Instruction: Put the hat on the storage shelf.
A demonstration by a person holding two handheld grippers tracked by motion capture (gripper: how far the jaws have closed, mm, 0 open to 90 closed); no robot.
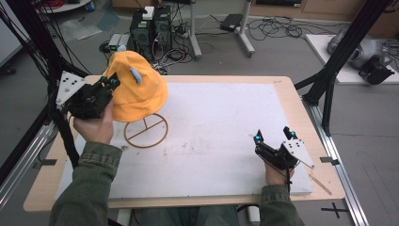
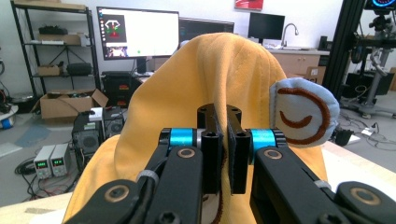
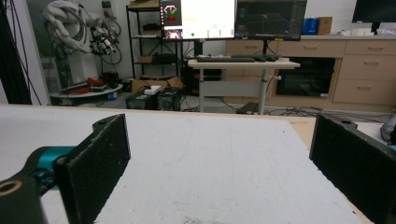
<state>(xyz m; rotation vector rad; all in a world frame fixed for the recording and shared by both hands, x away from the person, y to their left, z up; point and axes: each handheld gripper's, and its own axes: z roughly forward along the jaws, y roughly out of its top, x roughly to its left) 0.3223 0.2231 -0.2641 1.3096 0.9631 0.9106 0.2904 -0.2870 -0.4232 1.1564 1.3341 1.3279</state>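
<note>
We see the left tool (image 2: 223, 149) clamped on the soft orange fabric hat (image 2: 219, 74) at ten o'clock; right tool (image 1: 275, 136) gapes wide, empty; no legible writing.

No readable text, labels or numbers; monitor (image 2: 137, 31) screens too blurred to read.
</note>
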